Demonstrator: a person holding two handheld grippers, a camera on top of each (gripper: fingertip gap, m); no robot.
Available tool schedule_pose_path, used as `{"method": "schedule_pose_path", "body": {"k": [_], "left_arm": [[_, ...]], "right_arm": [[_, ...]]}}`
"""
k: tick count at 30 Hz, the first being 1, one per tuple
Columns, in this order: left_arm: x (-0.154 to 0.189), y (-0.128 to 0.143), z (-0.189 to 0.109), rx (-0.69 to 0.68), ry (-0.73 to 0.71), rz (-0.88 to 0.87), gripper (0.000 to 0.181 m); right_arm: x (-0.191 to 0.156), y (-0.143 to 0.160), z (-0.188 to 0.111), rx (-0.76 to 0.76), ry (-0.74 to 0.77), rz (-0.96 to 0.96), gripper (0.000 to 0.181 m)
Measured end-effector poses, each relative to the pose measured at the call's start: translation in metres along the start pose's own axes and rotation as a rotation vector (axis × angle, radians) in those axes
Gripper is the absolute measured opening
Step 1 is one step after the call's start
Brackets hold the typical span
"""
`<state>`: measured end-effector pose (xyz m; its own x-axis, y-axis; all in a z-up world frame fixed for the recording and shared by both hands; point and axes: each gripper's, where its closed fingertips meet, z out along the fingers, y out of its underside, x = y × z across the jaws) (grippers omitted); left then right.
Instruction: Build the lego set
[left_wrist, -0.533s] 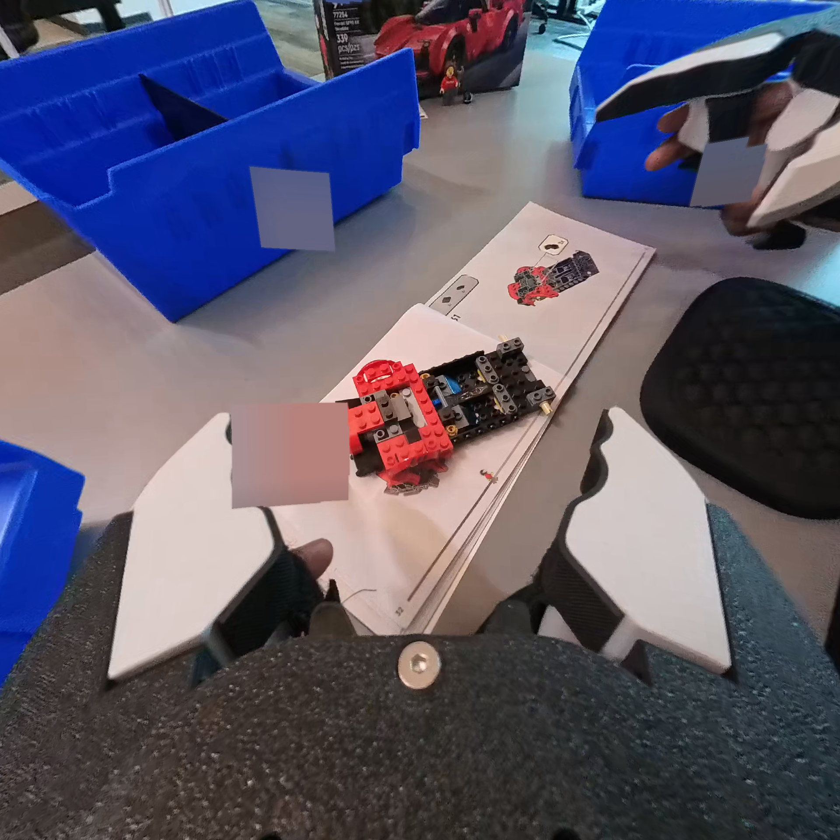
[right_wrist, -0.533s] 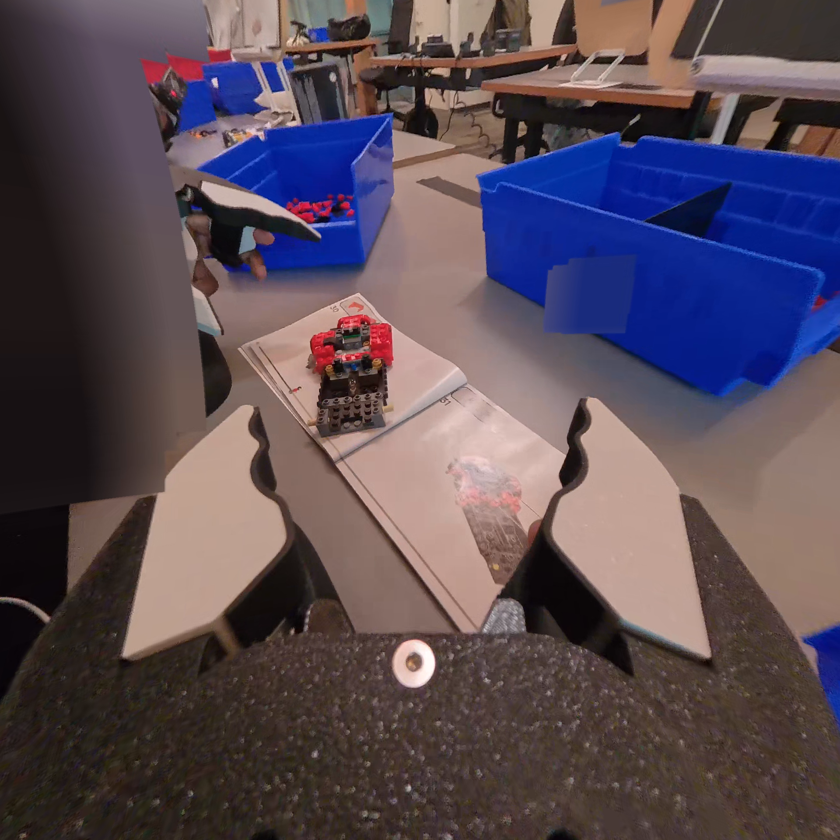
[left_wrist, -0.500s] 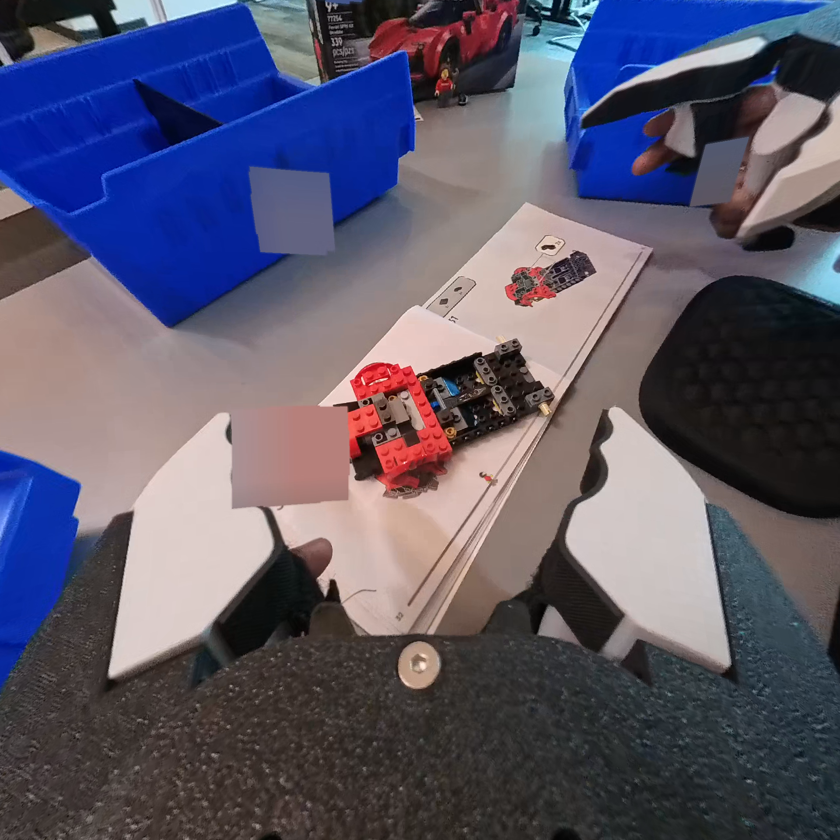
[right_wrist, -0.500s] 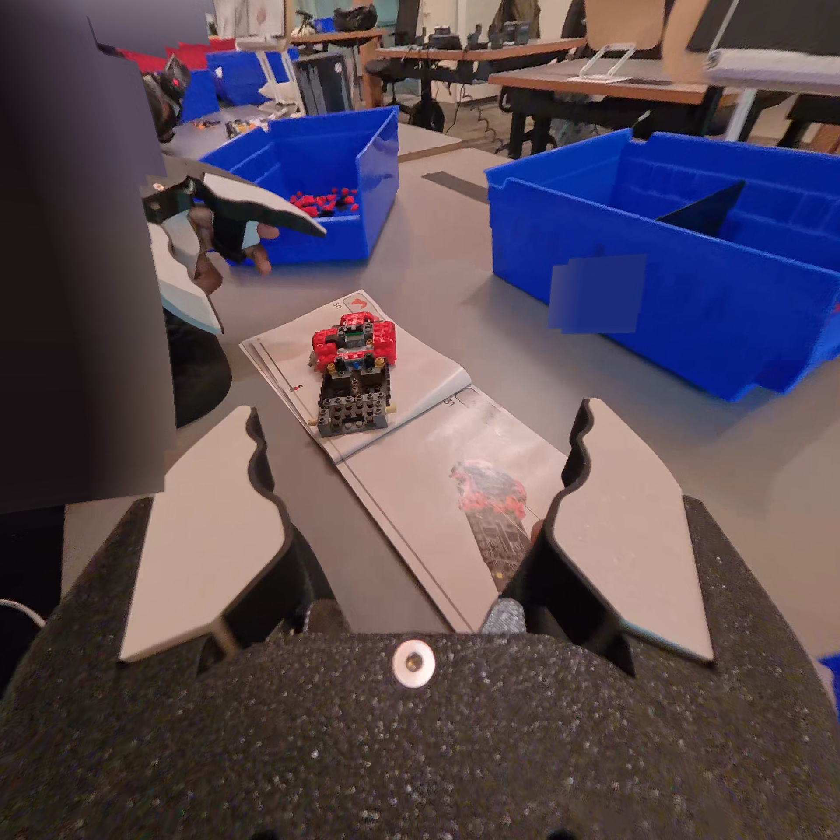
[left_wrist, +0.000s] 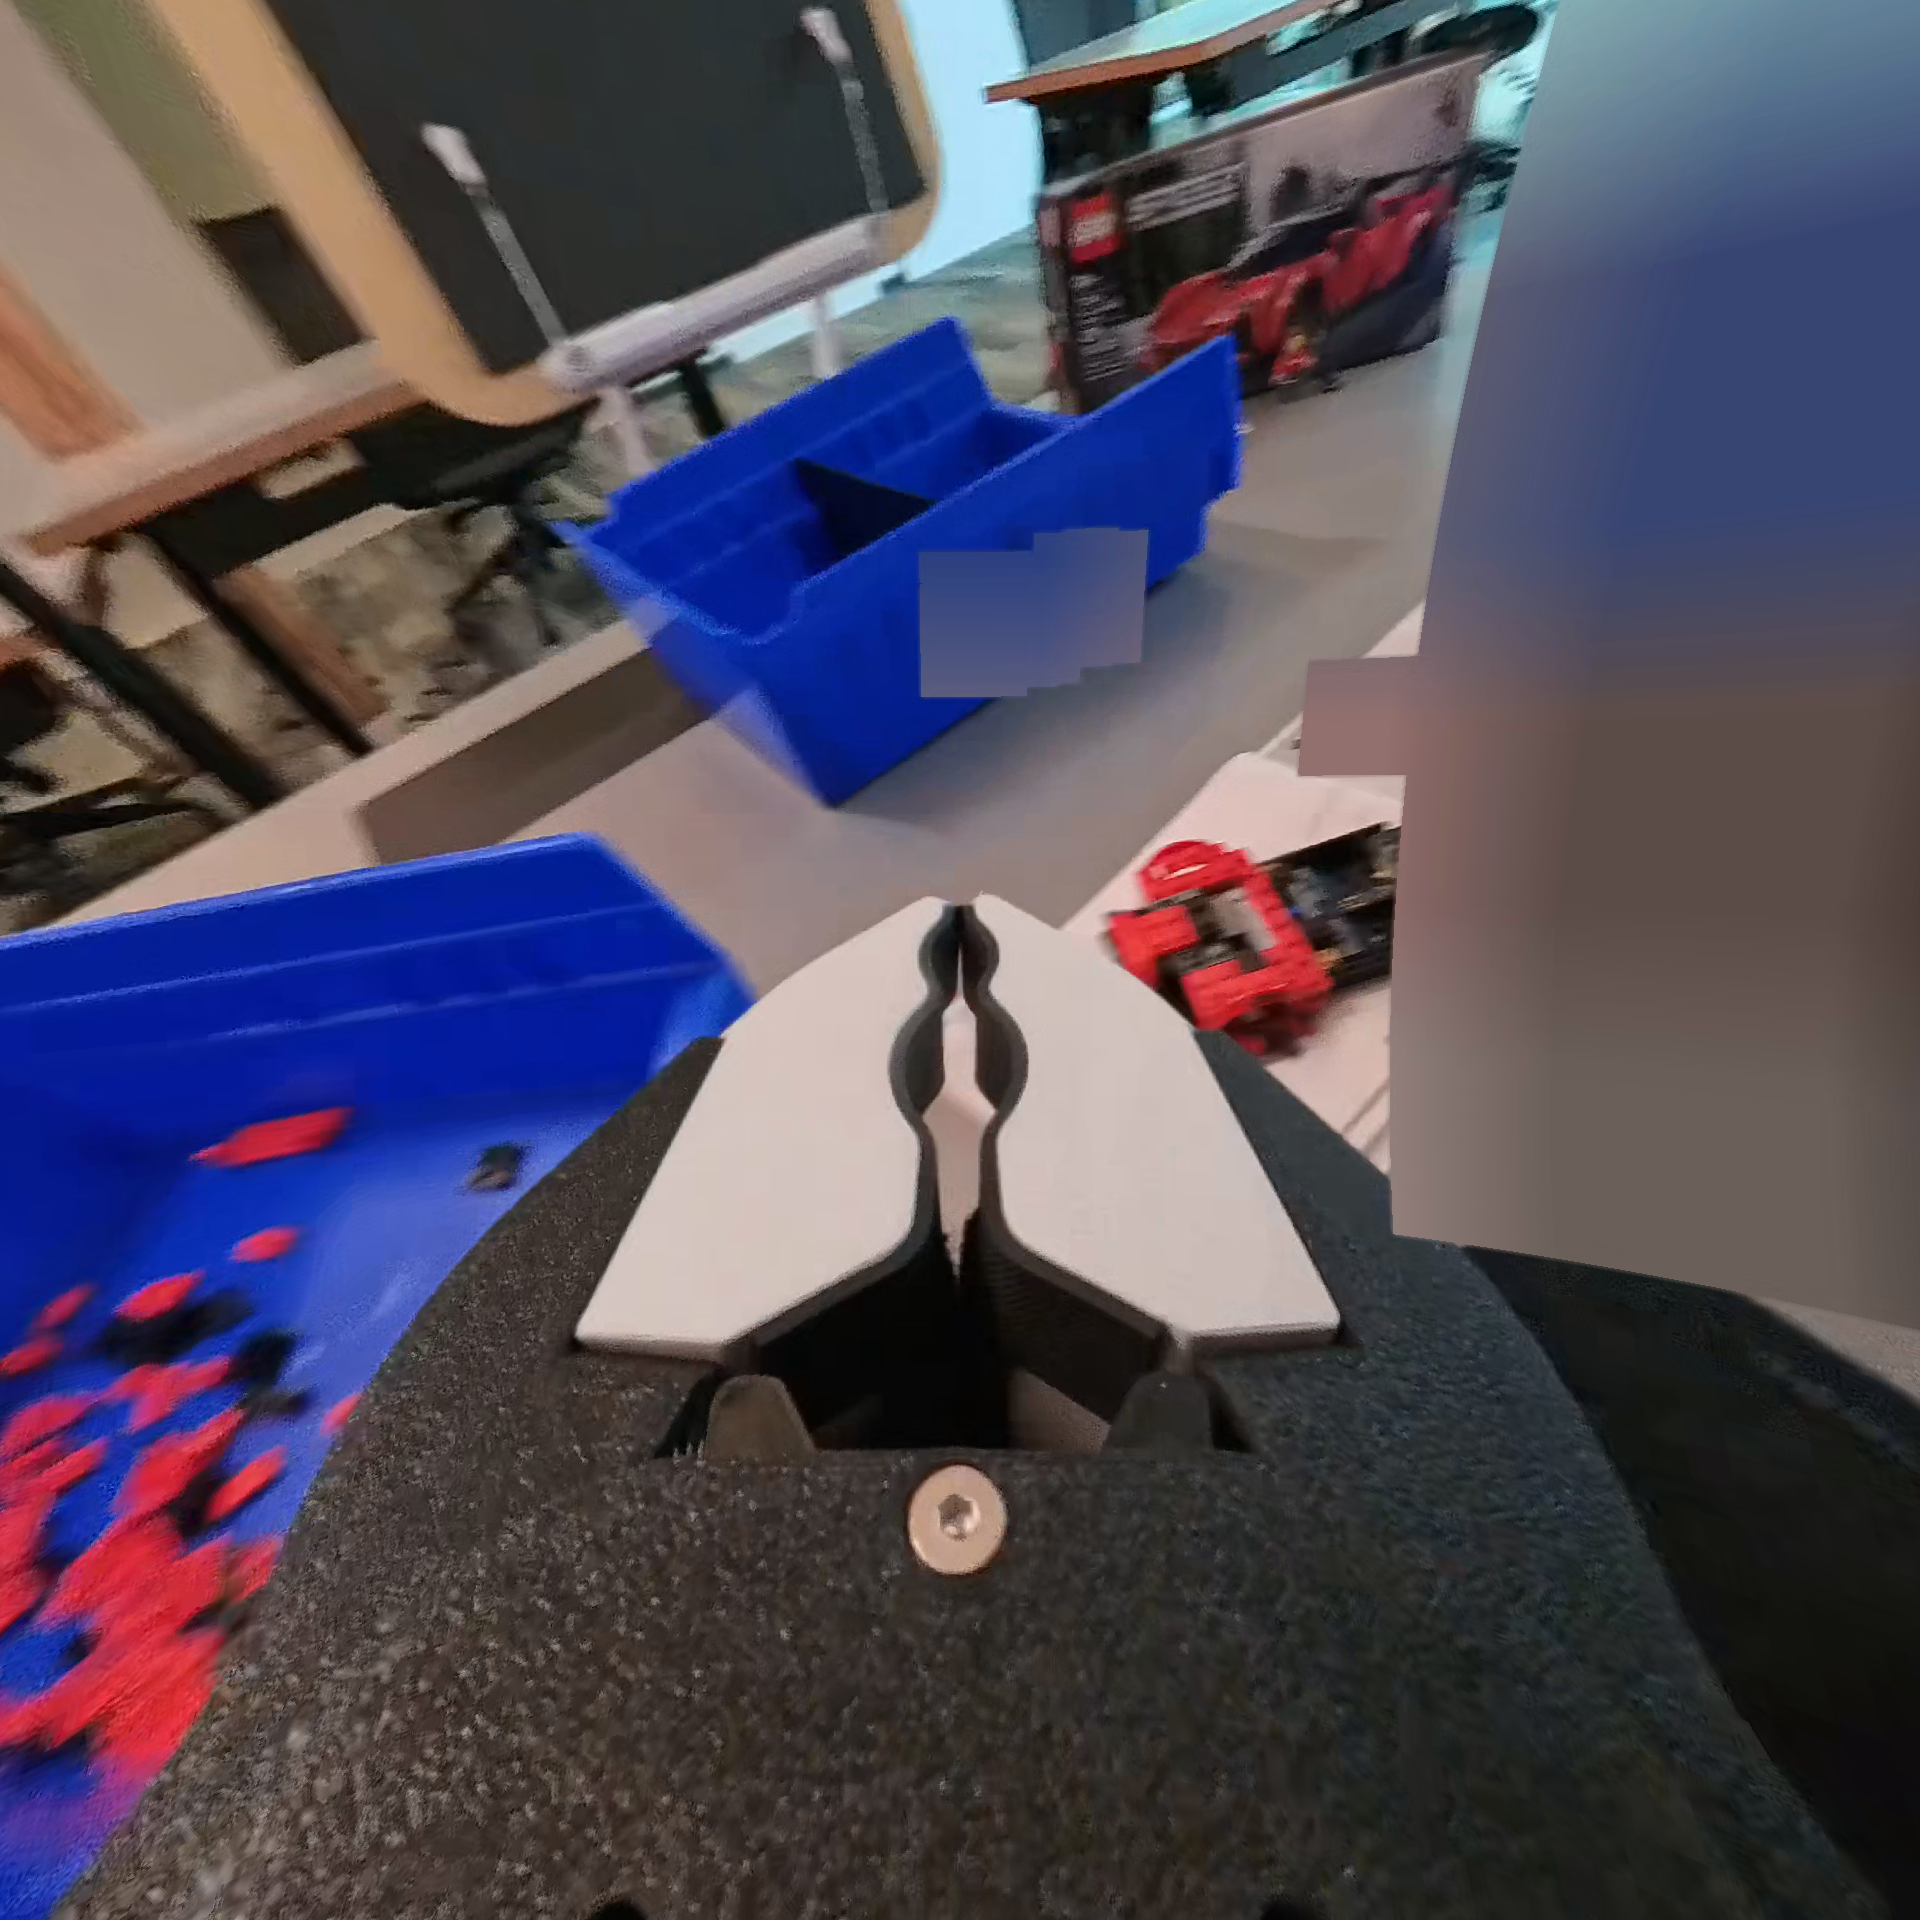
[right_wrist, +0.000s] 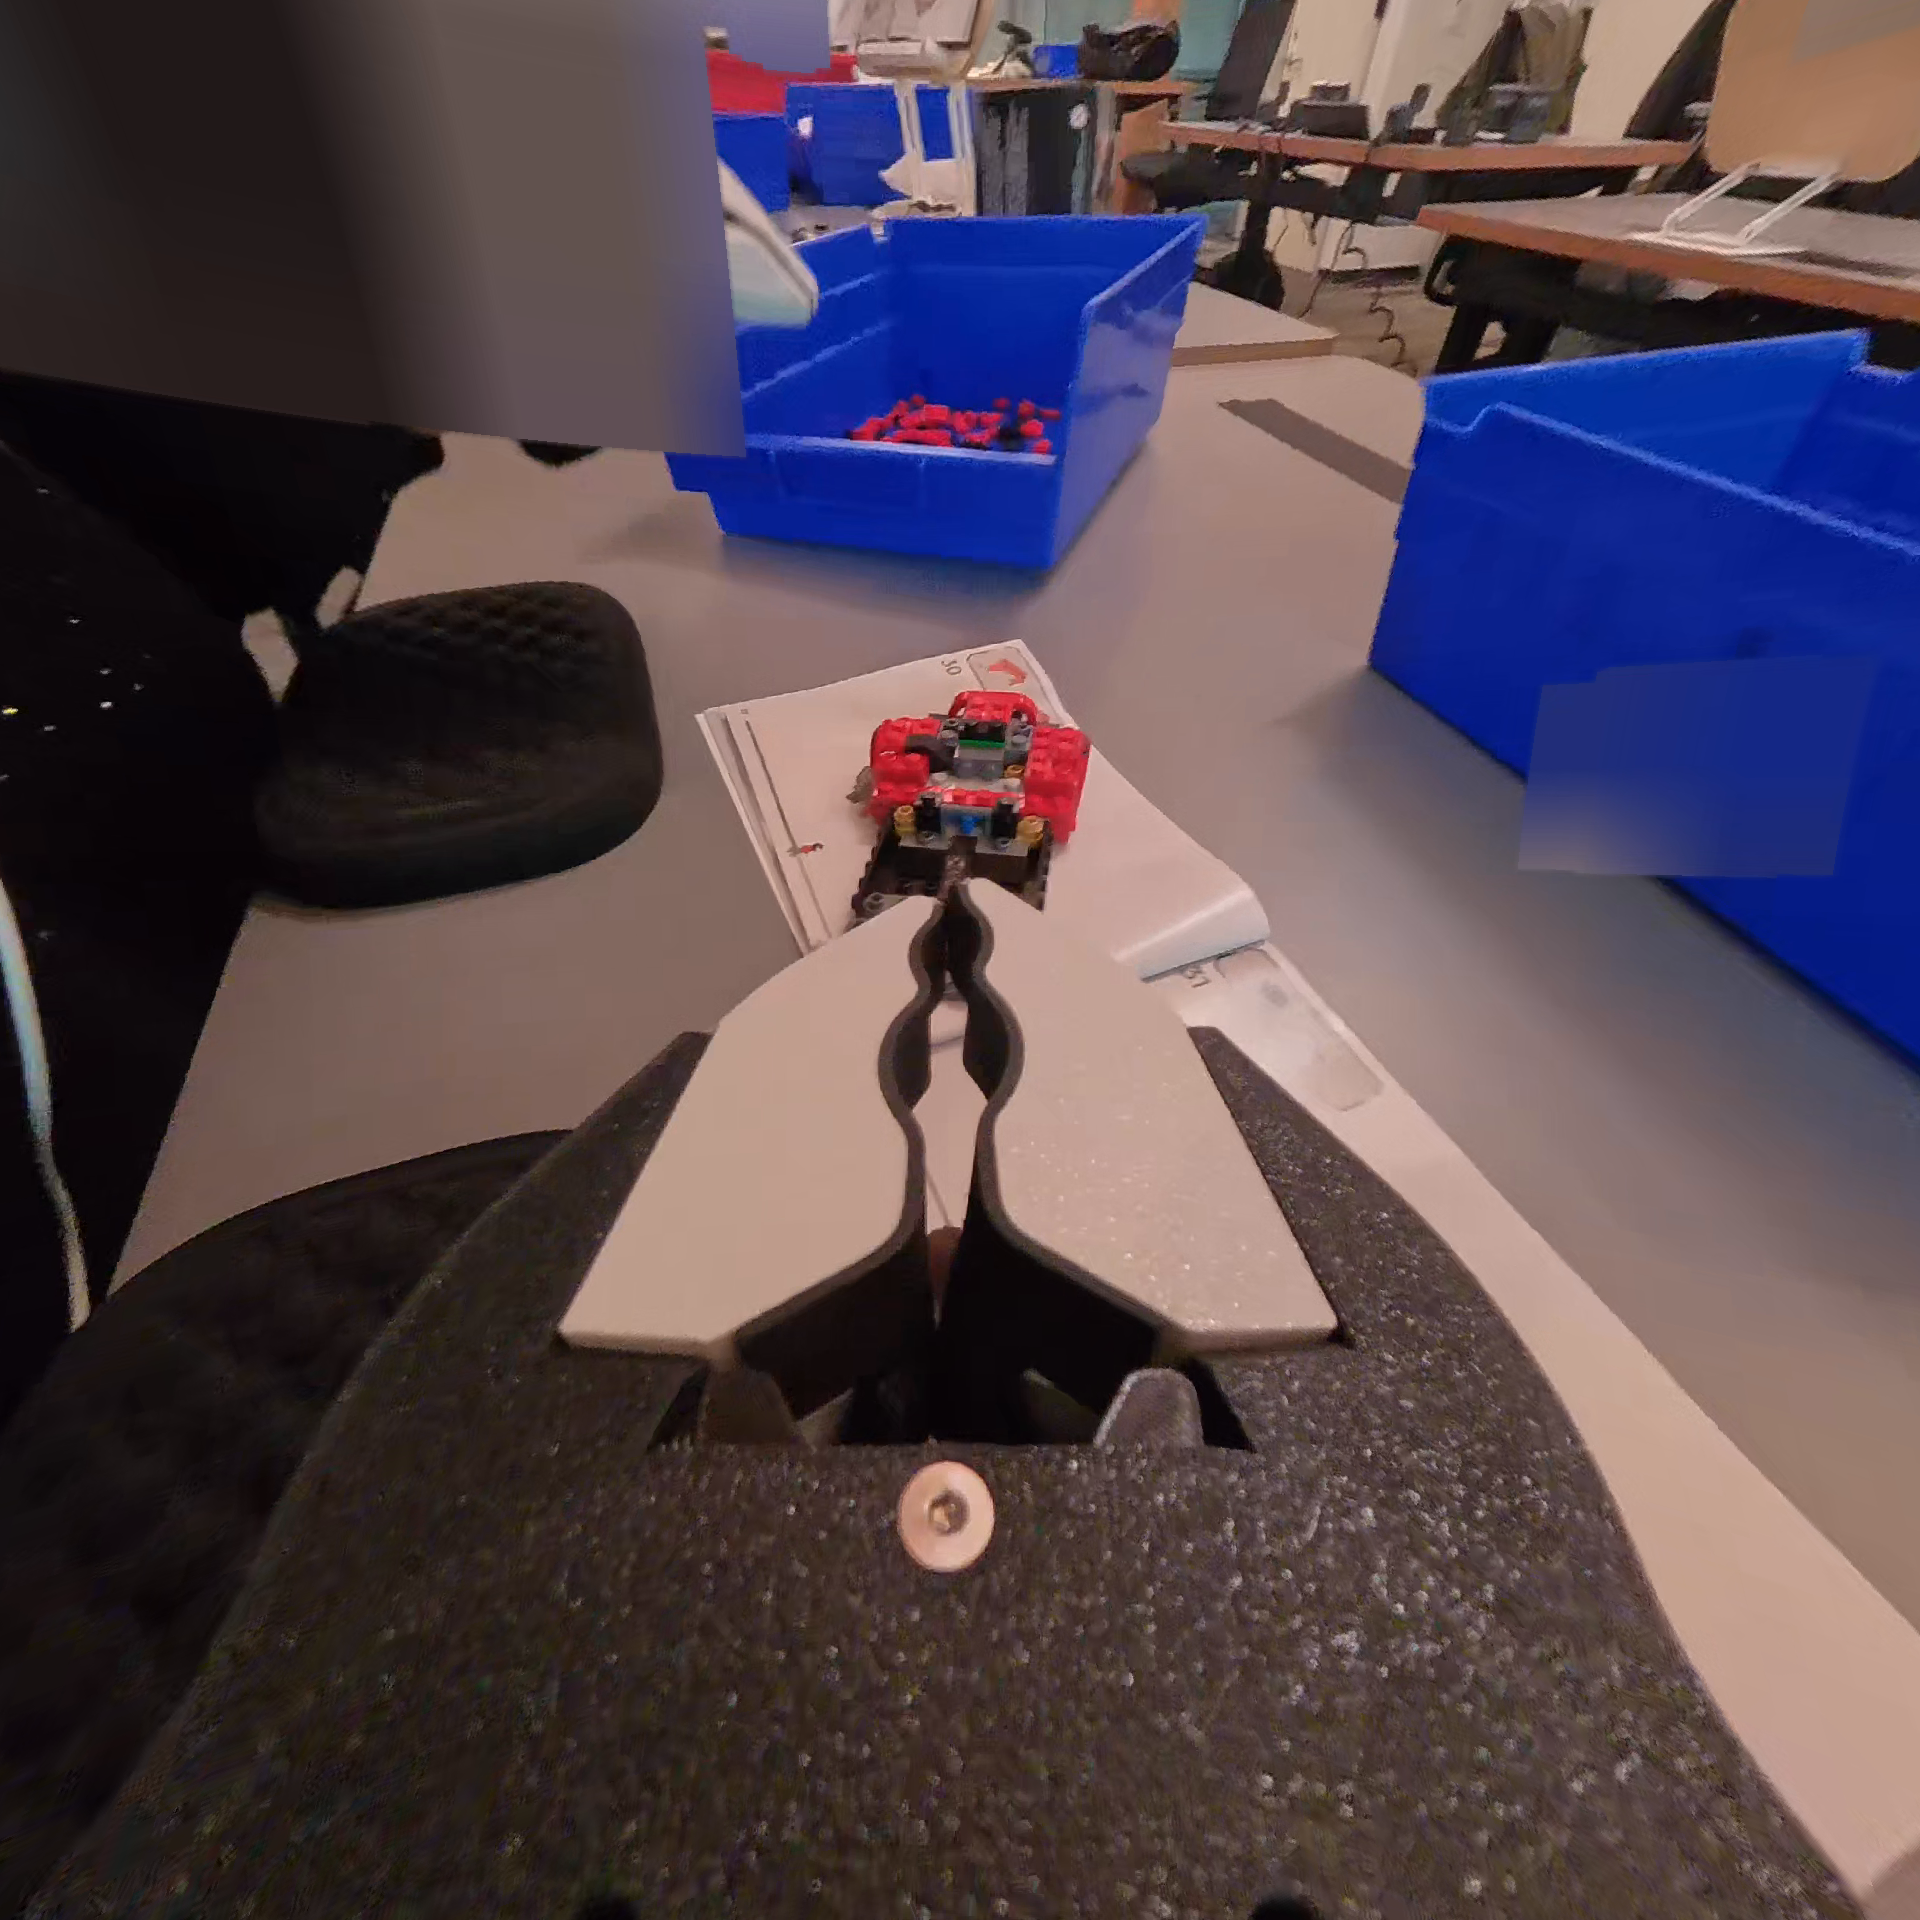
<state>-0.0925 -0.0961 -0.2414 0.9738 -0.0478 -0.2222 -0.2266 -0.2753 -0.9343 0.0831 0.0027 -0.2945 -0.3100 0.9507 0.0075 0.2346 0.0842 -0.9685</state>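
1. The grey bench (right_wrist: 1299, 665) is filling the middle of both views, carrying everything else.
2. A divided blue bin (left_wrist: 831, 582) is sitting at upper centre of the left wrist view; in the right wrist view it is taking up the right edge.
3. A second blue bin (left_wrist: 343, 977) is lying at the lower left of the left wrist view, holding loose red and black bricks (left_wrist: 135, 1538), all blurred. In the right wrist view it is sitting at upper centre.
4. The set's box (left_wrist: 1247, 281) is standing upright behind the divided bin, upper right of the left wrist view.
5. A black padded cushion (right_wrist: 457, 738) is resting at the left of the right wrist view.
6. The open instruction booklet (right_wrist: 1164, 862) is lying at the centre of the right wrist view.
7. The left tongs (left_wrist: 961, 914) are showing closed, tips together, gripping nothing I can see.
8. The right tongs (right_wrist: 951, 899) are likewise closed and empty, pointing at the model.
9. The half-built red and black lego car (right_wrist: 971, 790) is sitting on the booklet, just beyond the right tongs' tips; whether they are touching it I cannot tell.
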Motion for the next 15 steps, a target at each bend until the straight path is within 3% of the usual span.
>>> {"method": "schedule_pose_path", "body": {"k": [2,5,7,8,11,15], "left_arm": [[-0.031,0.001,-0.024,-0.043,-0.104,0.031,0.002],[-0.089,0.015,-0.067,-0.204,-0.249,0.083,0.028],[-0.123,0.027,-0.090,-0.320,-0.249,0.061,0.039],[-0.130,0.034,-0.094,-0.368,-0.178,0.036,0.039],[-0.140,0.055,-0.085,-0.547,0.066,0.027,0.037],[-0.150,0.068,-0.024,-0.626,0.233,0.085,0.029]], "right_arm": [[-0.005,0.003,0.003,0.000,-0.039,0.023,0.002],[-0.001,0.011,0.008,-0.055,-0.025,0.051,0.016],[-0.002,0.017,0.011,-0.089,-0.033,0.052,0.023],[-0.004,0.018,0.012,-0.097,-0.045,0.049,0.023],[-0.007,0.022,0.015,-0.131,-0.055,0.032,0.023],[-0.011,0.025,0.017,-0.152,-0.070,0.017,0.025]]}}
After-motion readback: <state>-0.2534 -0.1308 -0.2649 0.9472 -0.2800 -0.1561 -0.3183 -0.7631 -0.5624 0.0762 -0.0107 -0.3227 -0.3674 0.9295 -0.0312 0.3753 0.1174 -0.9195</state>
